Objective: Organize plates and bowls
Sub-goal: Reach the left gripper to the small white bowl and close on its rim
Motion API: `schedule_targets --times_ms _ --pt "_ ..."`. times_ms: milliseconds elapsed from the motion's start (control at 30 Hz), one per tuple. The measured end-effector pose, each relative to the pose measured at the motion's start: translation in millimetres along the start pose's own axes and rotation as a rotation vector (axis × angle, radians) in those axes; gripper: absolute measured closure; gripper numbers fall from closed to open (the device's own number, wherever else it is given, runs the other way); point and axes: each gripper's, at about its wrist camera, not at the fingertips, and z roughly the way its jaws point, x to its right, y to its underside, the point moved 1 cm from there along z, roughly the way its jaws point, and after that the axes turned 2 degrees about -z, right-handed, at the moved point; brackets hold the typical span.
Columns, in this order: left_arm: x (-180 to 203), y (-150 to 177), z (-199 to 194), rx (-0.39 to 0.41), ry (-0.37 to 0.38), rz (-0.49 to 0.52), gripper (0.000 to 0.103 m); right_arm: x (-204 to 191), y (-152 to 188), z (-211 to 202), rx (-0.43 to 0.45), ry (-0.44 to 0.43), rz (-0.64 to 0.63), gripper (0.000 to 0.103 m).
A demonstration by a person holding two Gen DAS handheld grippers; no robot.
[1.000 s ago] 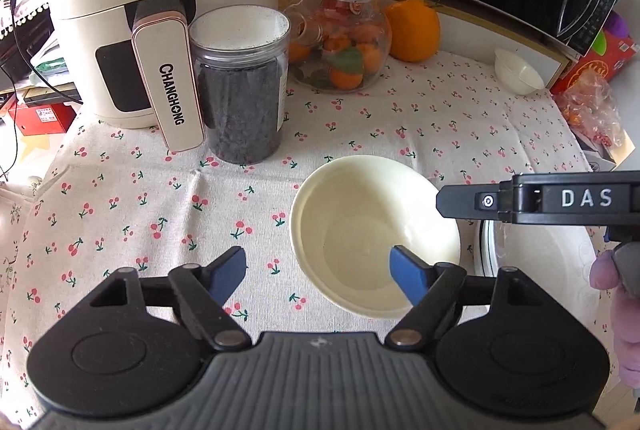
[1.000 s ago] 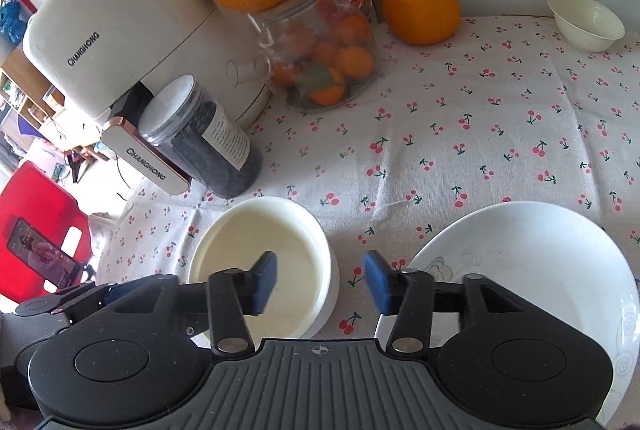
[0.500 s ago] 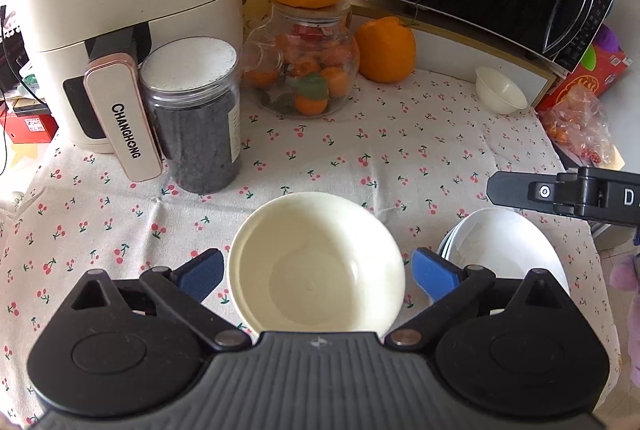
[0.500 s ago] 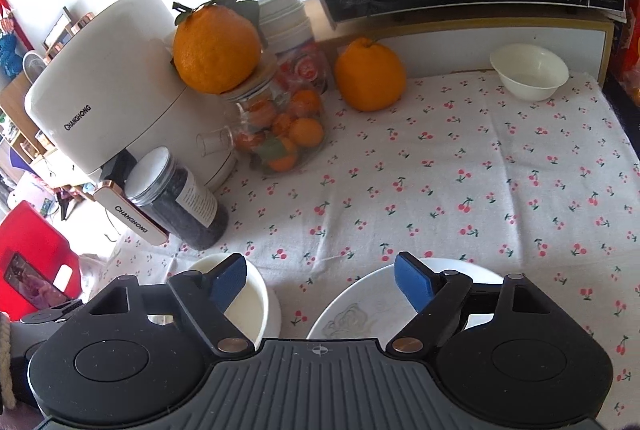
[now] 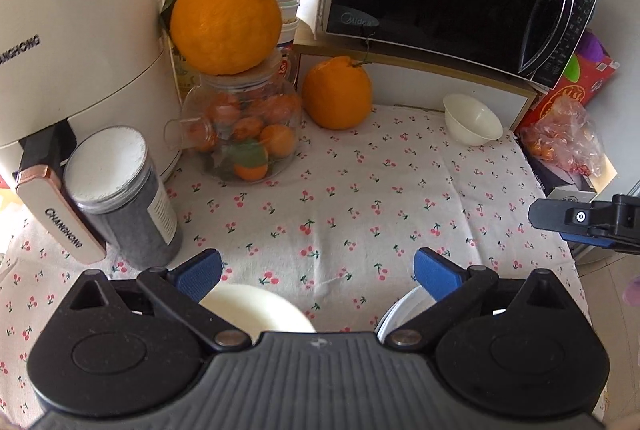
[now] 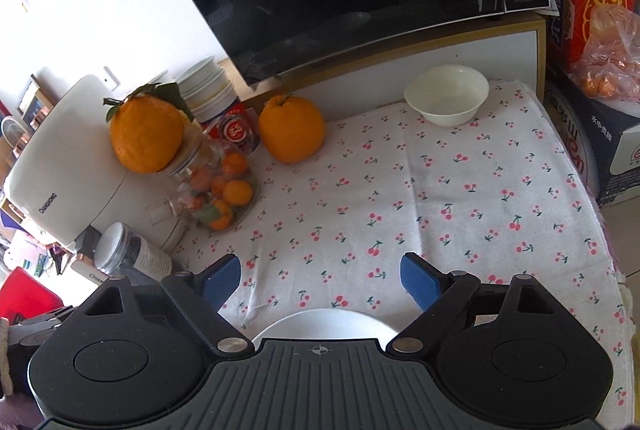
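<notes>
Nearest the left camera, the left gripper (image 5: 316, 270) is standing wide and empty above the cream bowl (image 5: 260, 310). Beside it the right gripper (image 6: 320, 276) is opening, nothing between its pads, over the white plate (image 6: 324, 324). Far back, a small bowl (image 6: 446, 99) is sitting on the cherry tablecloth (image 6: 400, 205).

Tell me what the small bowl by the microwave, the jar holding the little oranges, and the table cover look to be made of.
Small bowl: glazed ceramic or melamine, cream and glossy, with soft highlights inside; cannot tell which.
Jar: clear glass by the look, with fruit visible through the wall and bright glints.
Table cover: woven cloth, matte white with a printed cherry pattern, creased and folded at its edges.
</notes>
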Motion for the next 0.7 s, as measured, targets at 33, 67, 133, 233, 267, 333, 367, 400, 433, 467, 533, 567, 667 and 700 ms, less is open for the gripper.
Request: schedule_targets --times_ms 33,67,133,233,267,333,367,400,433,467,533,567,667,700 --pt "5.0 -4.8 1.0 0.008 0.003 0.005 0.0 5.9 -2.4 1.4 0.0 0.006 0.003 0.014" --pt "9.2 -9.3 2.4 0.013 0.007 0.009 0.0 12.0 -5.2 3.3 -0.001 0.01 0.006 0.014" --pt "18.3 -18.8 6.6 0.027 0.014 0.019 0.0 22.9 -11.1 7.4 -0.002 0.022 0.014 0.014" --pt "33.7 -32.1 15.9 0.056 0.006 0.056 0.0 42.0 -24.1 14.7 0.009 0.037 0.027 0.013" --pt "39.0 -36.5 19.9 0.066 0.006 0.071 0.0 48.6 -28.4 17.7 0.013 0.04 0.036 0.013" --pt "49.3 -45.3 29.2 0.077 0.012 0.095 0.0 63.6 -37.8 25.6 0.024 0.04 0.063 0.013" --pt "54.6 -50.1 36.0 0.078 0.016 0.106 0.0 71.2 -42.7 30.3 0.03 0.038 0.081 0.013" --pt "60.4 -55.3 44.2 0.079 0.02 0.116 0.0 78.1 -46.8 34.9 0.035 0.036 0.101 0.013" --pt "66.0 -60.1 52.9 0.08 0.026 0.124 0.0 85.9 -51.0 40.9 0.037 0.031 0.125 0.013" --pt "70.9 -64.0 61.0 0.081 0.032 0.132 0.0 92.7 -54.4 46.0 0.037 0.025 0.145 0.013" --pt "79.6 -71.3 77.0 0.078 0.045 0.142 0.0 108.9 -60.3 57.9 0.042 0.017 0.192 0.013" --pt "83.9 -74.4 85.6 0.074 0.051 0.144 0.0 116.4 -62.6 63.8 0.045 0.017 0.213 0.013" --pt "95.5 -83.6 111.1 0.066 0.076 0.147 0.0 139.0 -68.5 79.5 0.06 0.003 0.272 0.013" --pt "99.3 -86.9 119.7 0.066 0.084 0.145 0.0 145.7 -69.6 83.7 0.069 -0.008 0.29 0.013"
